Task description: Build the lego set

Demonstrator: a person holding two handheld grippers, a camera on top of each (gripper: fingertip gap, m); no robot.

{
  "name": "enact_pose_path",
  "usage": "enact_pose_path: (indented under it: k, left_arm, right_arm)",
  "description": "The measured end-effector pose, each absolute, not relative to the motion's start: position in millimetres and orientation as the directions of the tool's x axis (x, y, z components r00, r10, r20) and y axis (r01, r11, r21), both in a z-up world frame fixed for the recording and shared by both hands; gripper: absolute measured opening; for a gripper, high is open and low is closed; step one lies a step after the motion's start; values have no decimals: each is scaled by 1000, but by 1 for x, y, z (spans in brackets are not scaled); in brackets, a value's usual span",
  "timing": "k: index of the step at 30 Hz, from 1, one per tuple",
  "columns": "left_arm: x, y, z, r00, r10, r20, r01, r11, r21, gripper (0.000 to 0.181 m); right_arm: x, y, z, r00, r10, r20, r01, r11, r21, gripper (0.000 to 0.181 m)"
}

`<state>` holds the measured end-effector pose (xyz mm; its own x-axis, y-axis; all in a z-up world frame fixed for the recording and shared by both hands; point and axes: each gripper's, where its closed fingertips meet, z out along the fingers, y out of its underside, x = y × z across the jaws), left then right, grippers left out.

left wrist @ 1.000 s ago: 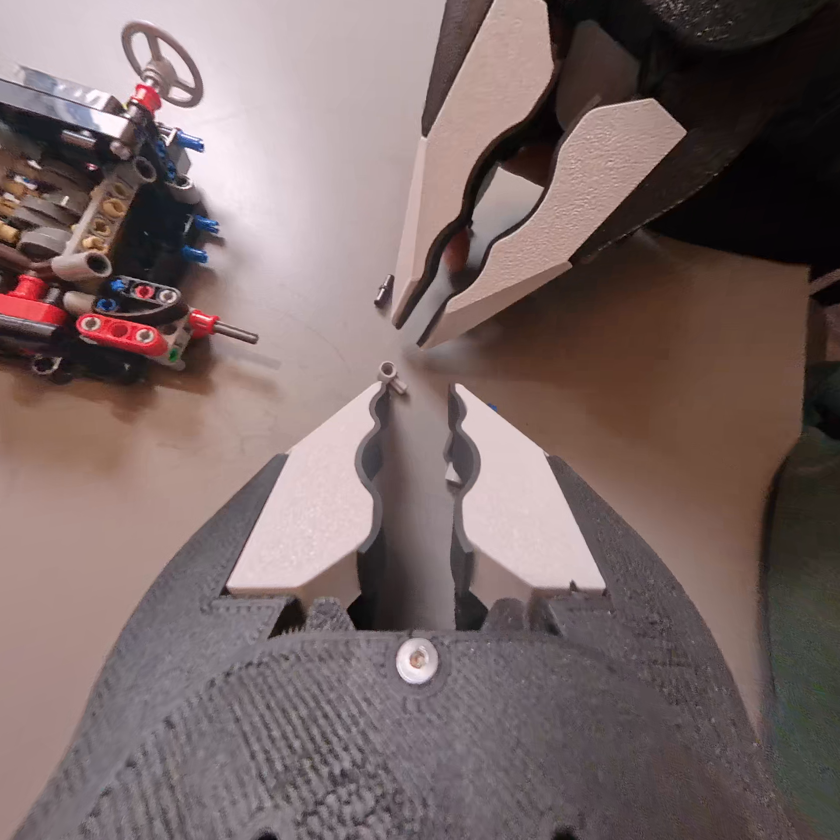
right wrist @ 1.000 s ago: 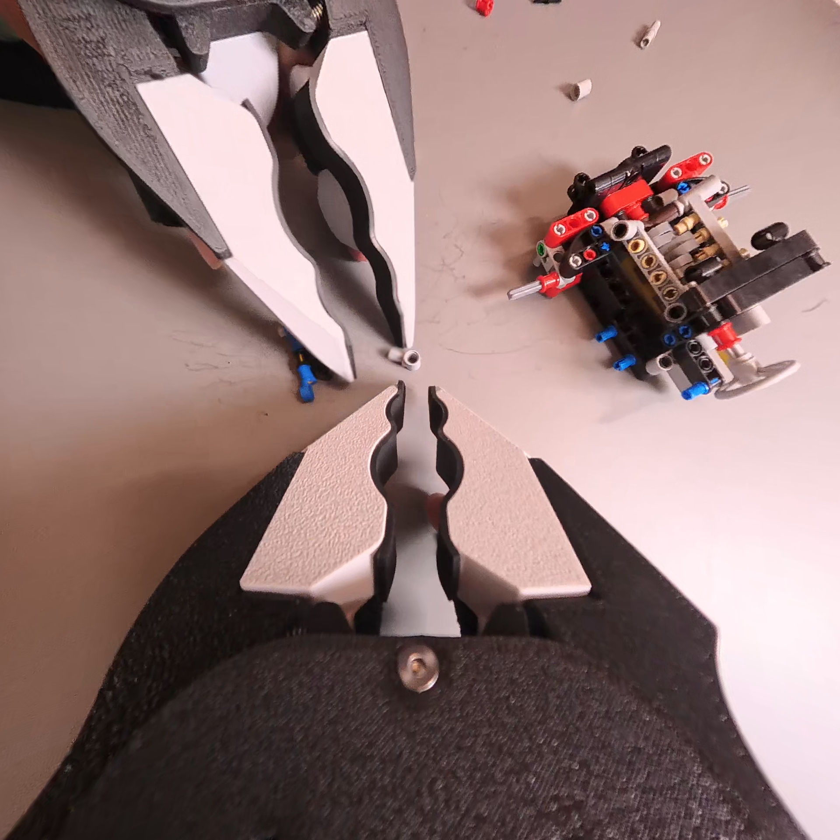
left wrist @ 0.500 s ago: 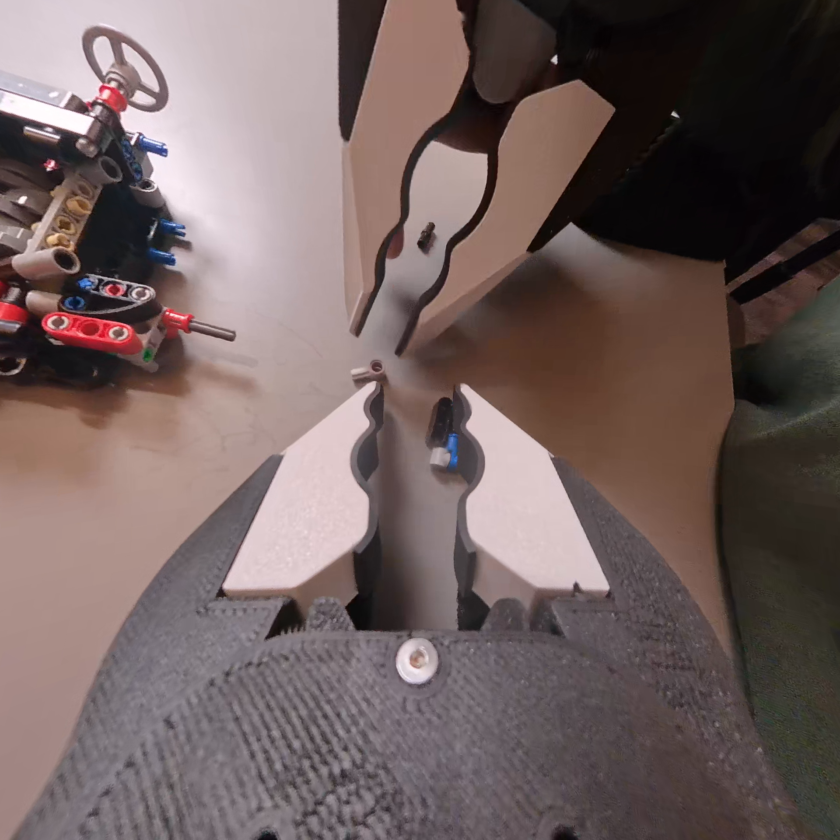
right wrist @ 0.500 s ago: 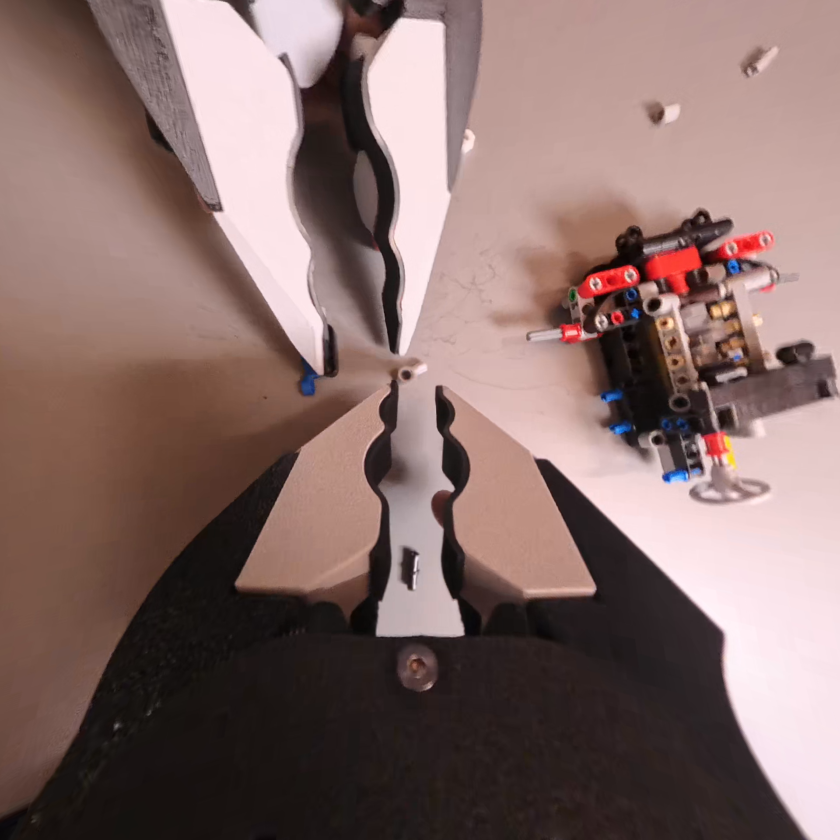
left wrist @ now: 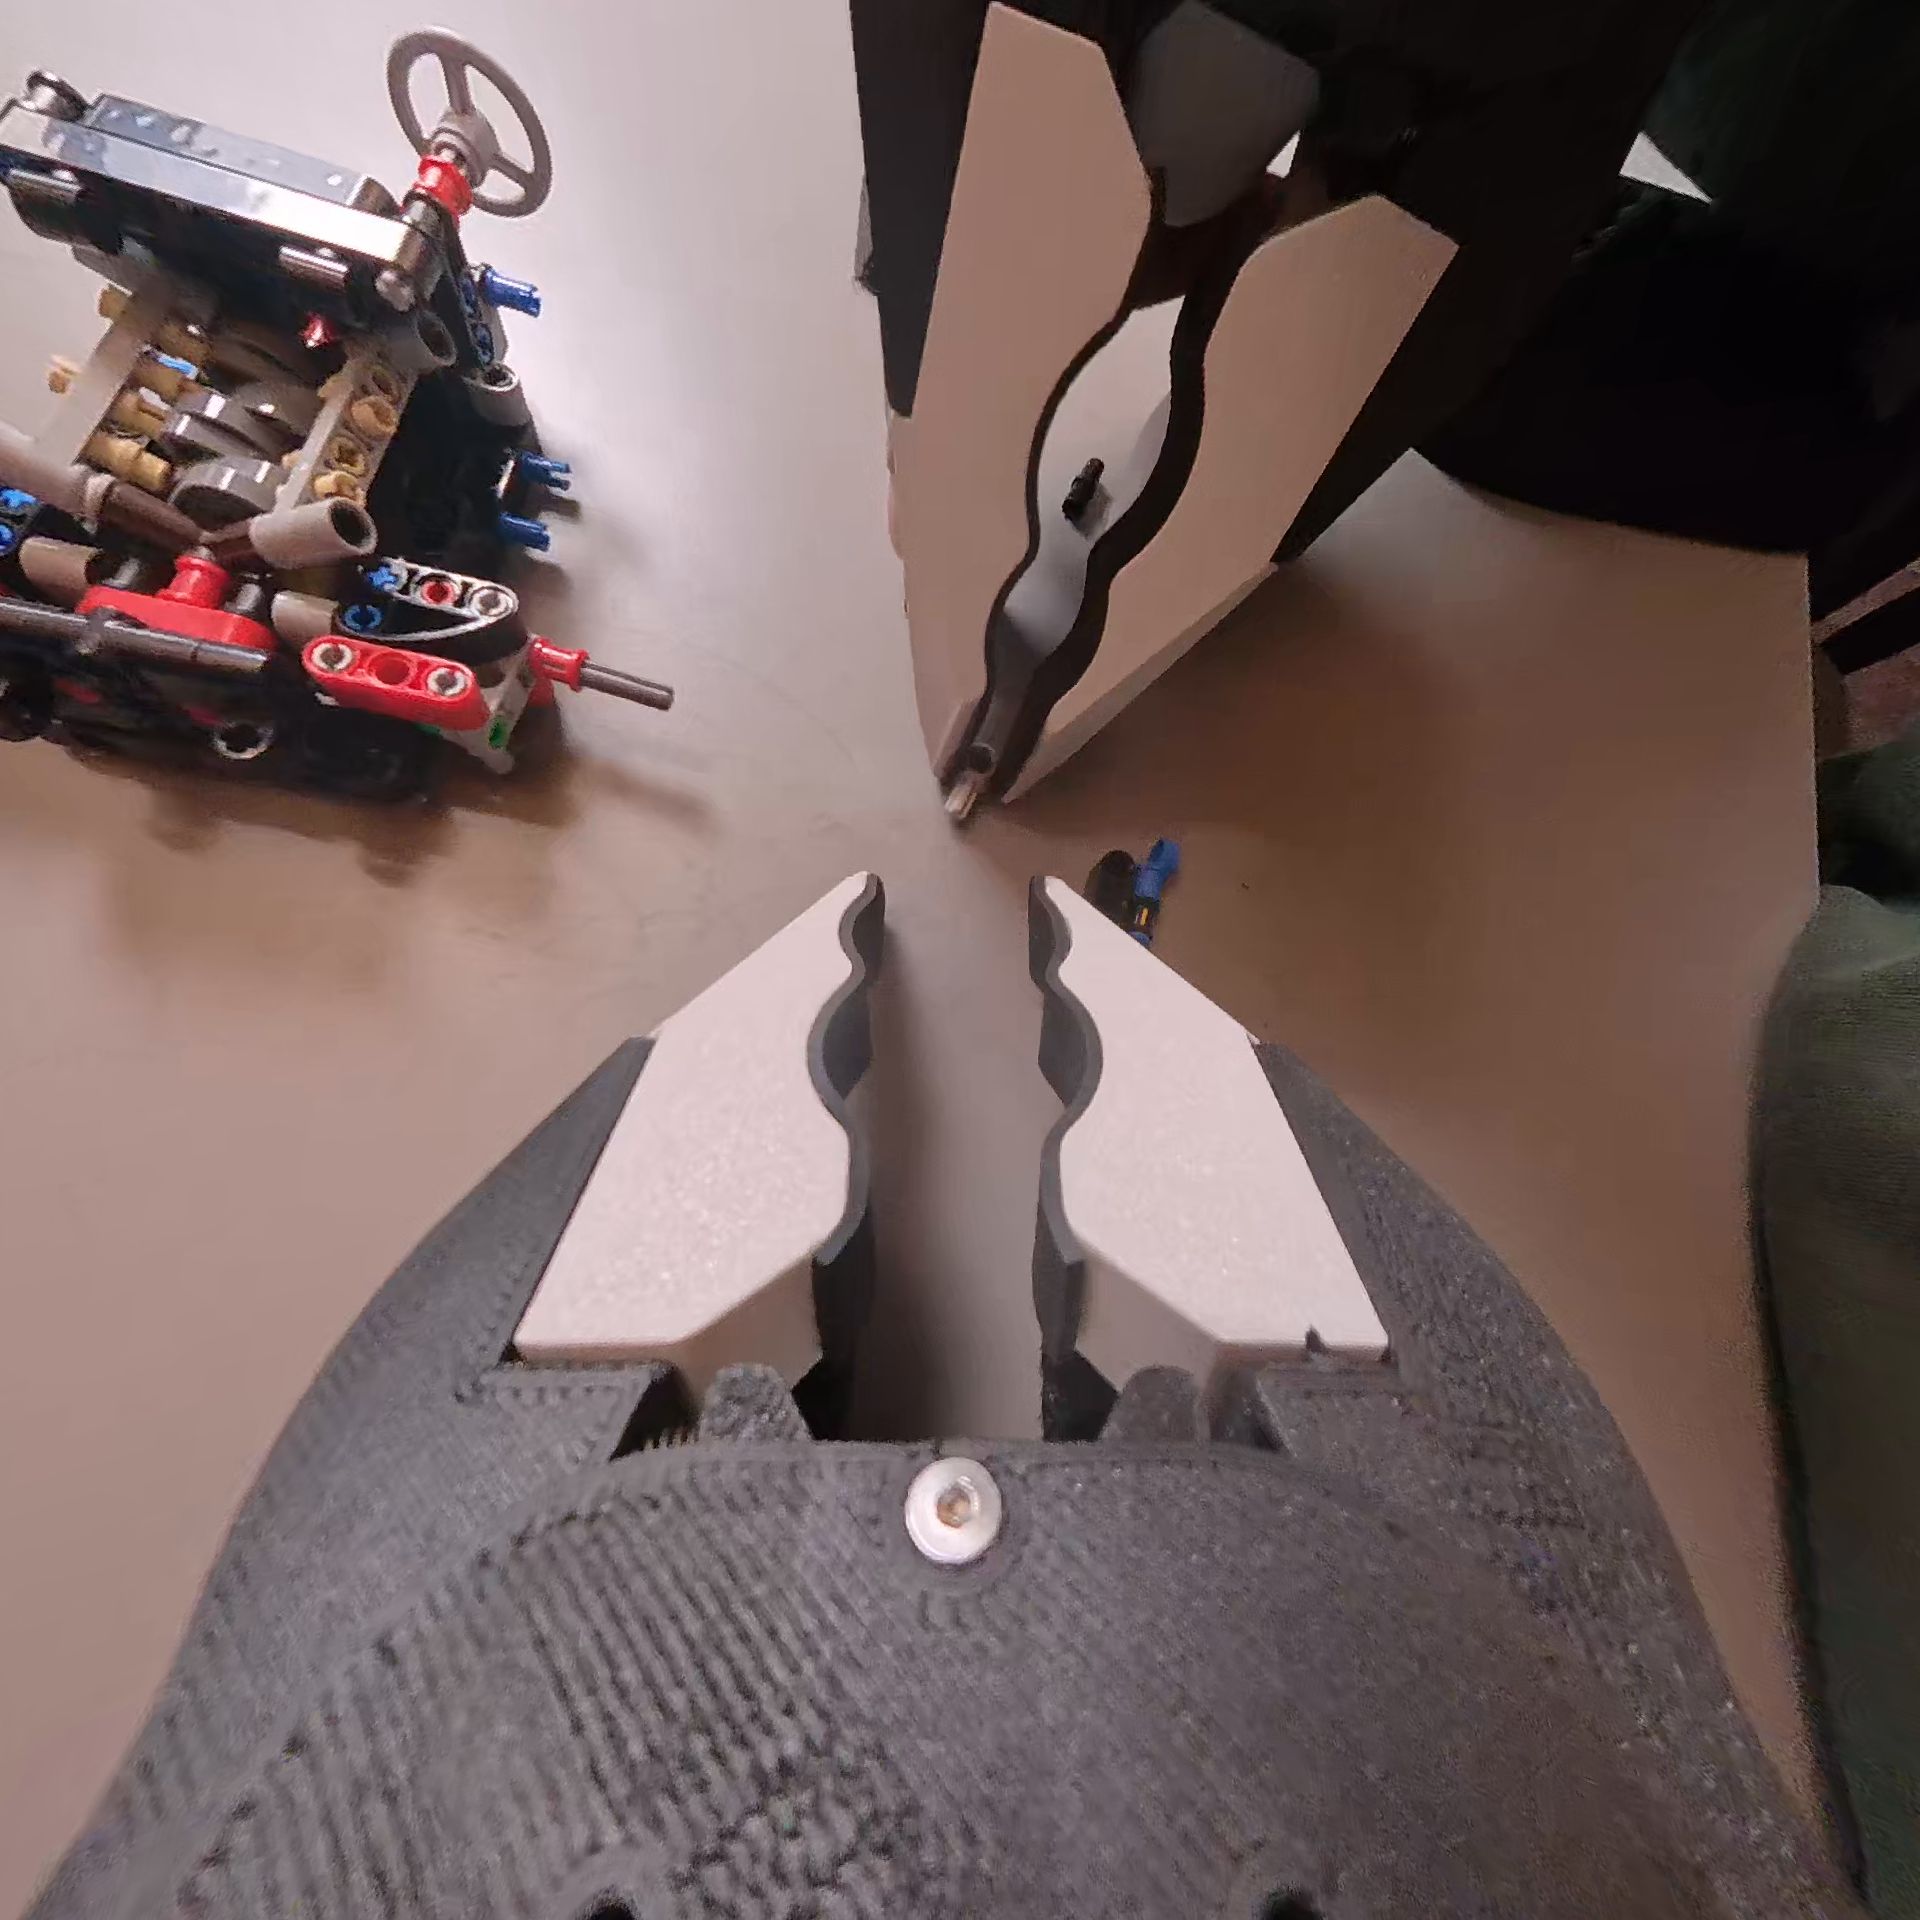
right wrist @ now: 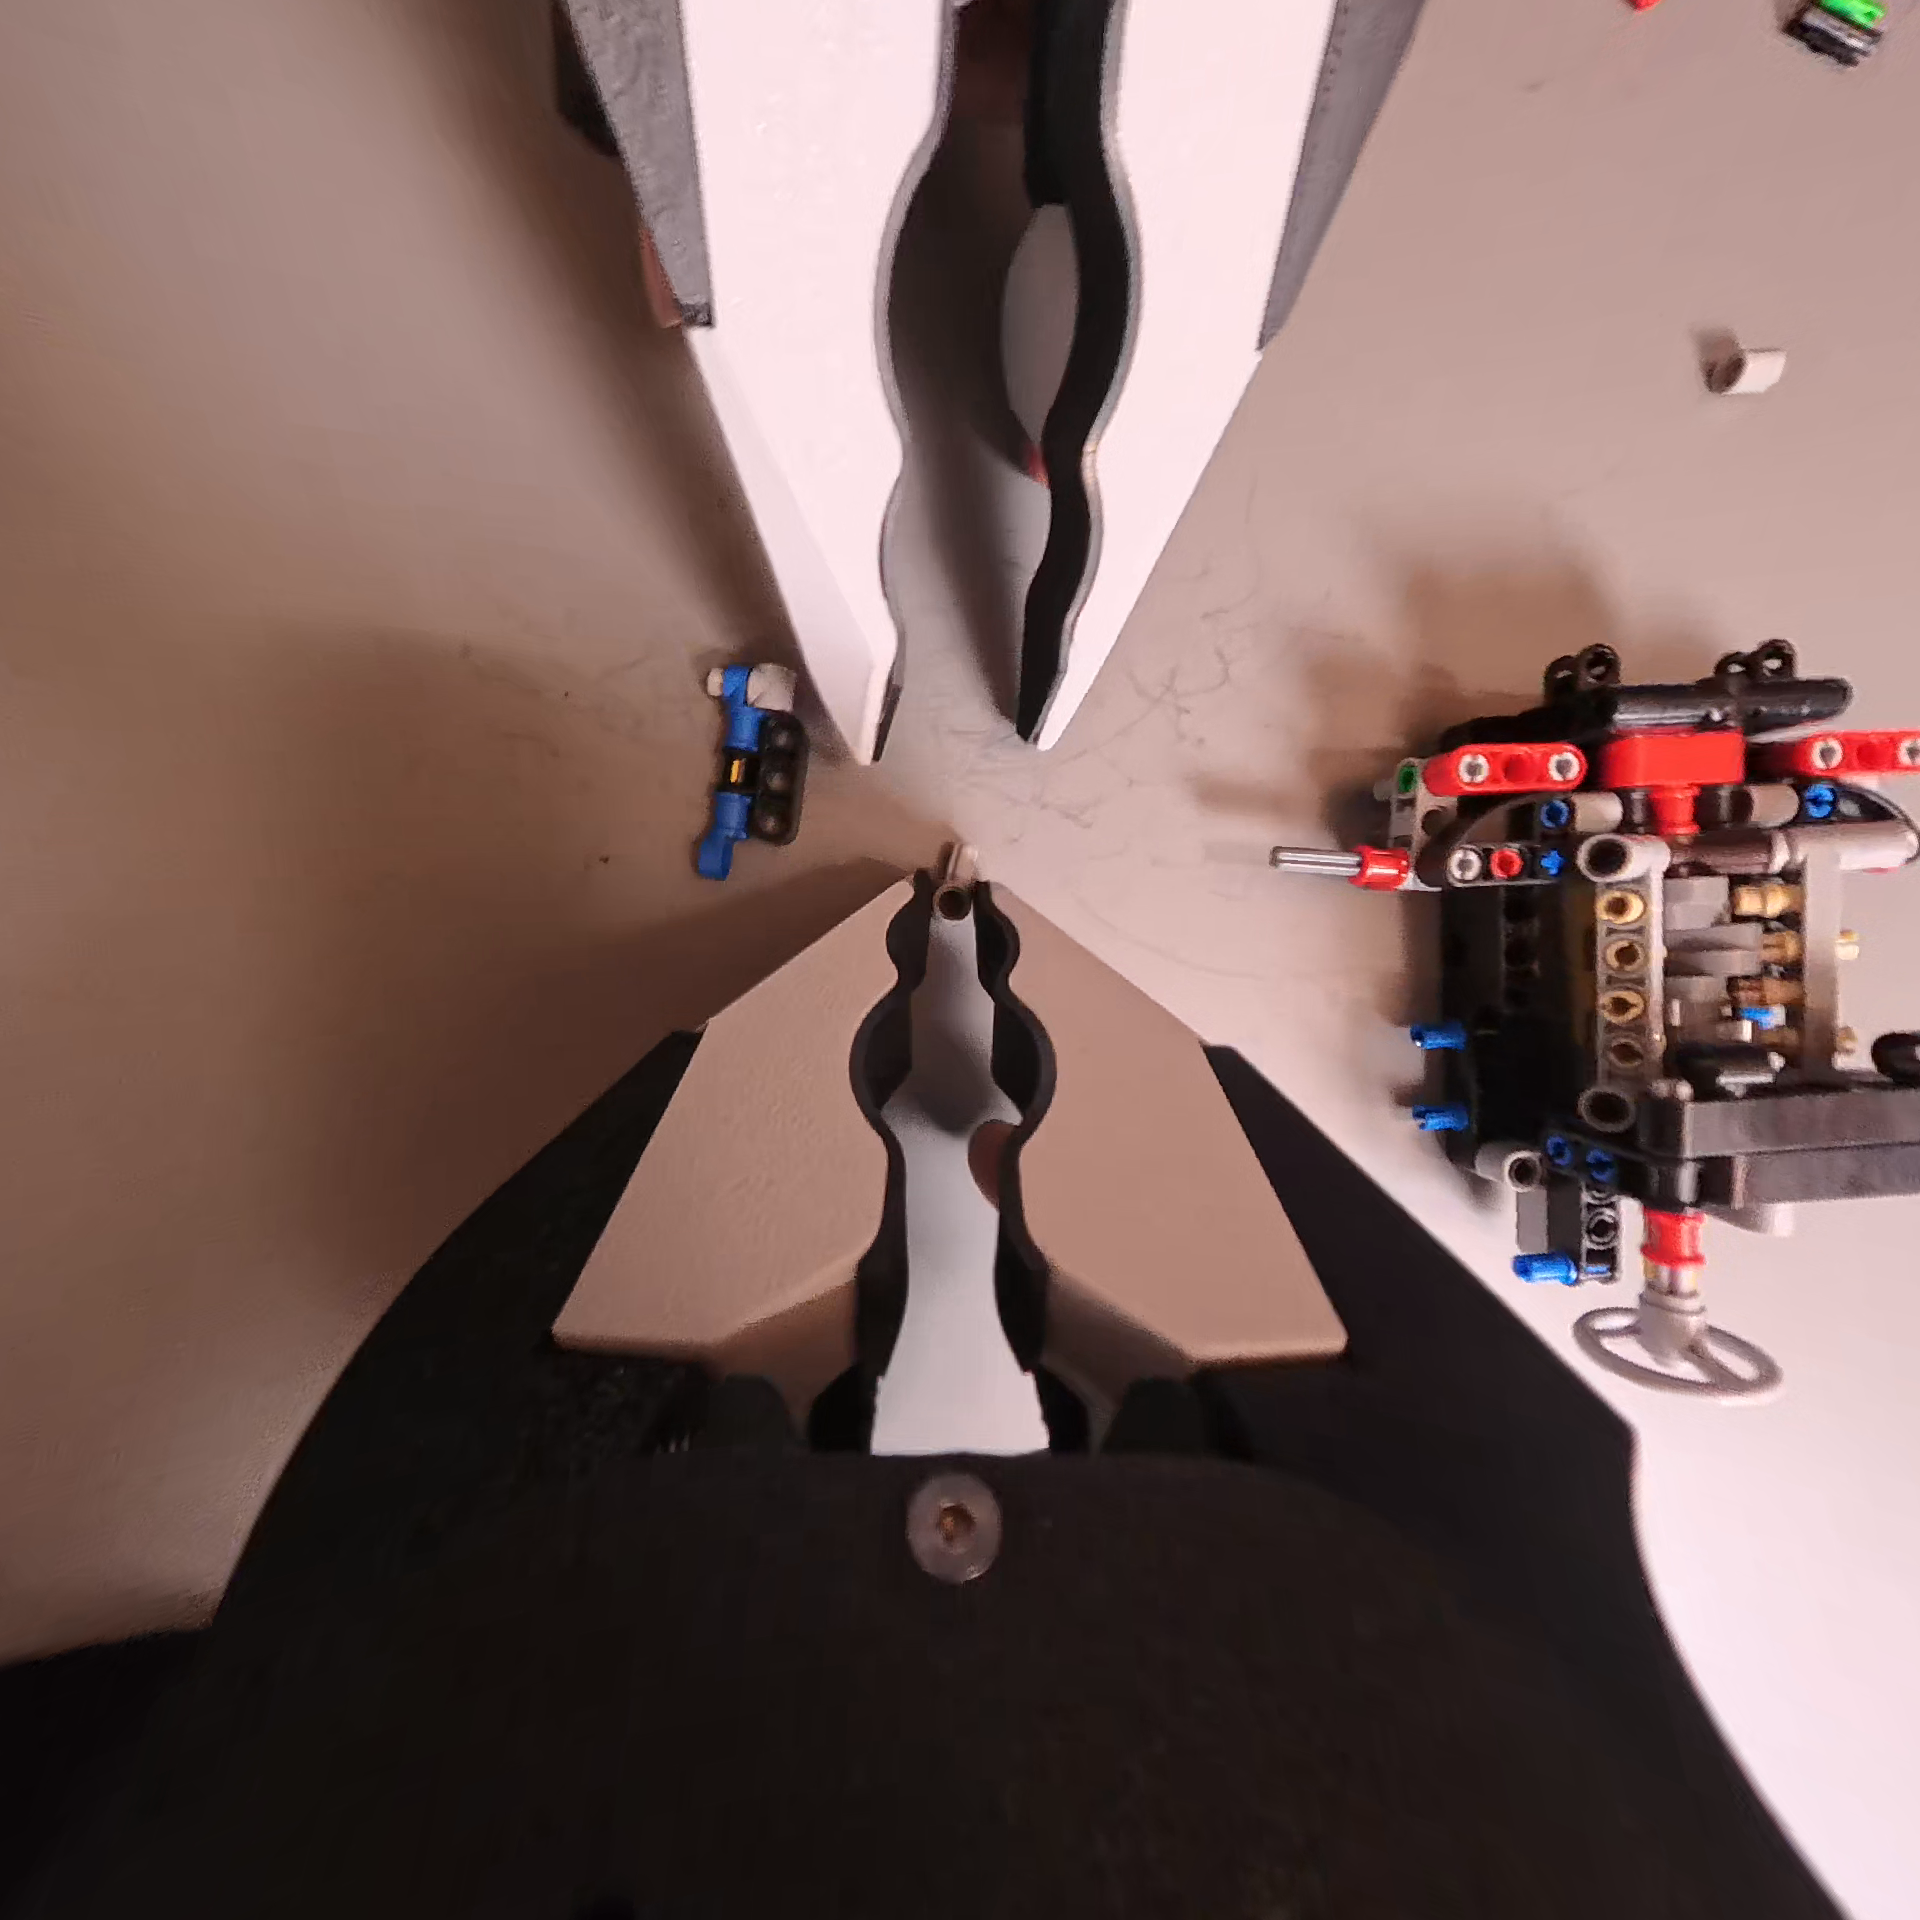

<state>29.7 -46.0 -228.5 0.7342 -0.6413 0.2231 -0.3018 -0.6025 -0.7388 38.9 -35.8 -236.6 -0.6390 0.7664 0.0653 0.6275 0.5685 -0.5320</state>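
Two tools tip to tip, right tool (right wrist: pixel 951 891) pinching grey connector (right wrist: pixel 953 883), left tool (left wrist: pixel 954 894) agape

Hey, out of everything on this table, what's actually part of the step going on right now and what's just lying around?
In use:
right gripper, shut on the small grey connector
left gripper, open, empty
partly built lego vehicle

Lying about:
blue and black pin piece
loose grey bush
small black pin
green and black piece

Two wrist cameras facing each other, low over table (left wrist: pixel 312 1039) (shared lego model (right wrist: pixel 1662 935))
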Motion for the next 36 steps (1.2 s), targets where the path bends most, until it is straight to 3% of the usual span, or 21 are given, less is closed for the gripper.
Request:
enact_pose_path:
  k: [9,13,17,22,28,36]
  left_arm:
    - [39,-55,-225,682,-689,243,-314,-577,-754,26]
    - [36,-54,-219,682,-685,256,-284,-571,-771,27]
    - [31,-56,-215,681,-685,259,-271,-565,-780,28]
    - [36,-68,-216,637,-729,251,-332,-553,-765,28]
    - [52,-81,-228,577,-790,208,-429,-509,-746,33]
    - [59,-75,-234,587,-804,92,-493,-445,-747,23]
  right_arm:
    - [71,-49,-238,-884,467,-8,437,822,-365,7]
    - [64,-55,-238,-915,403,10,374,857,-355,9]
    - [61,-51,-229,-881,469,59,408,817,-406,17]
    - [67,-52,-223,-766,637,89,506,683,-527,11]
    - [69,-51,-236,-673,735,76,578,588,-566,11]
    - [64,-51,-235,-655,752,70,572,555,-604,8]
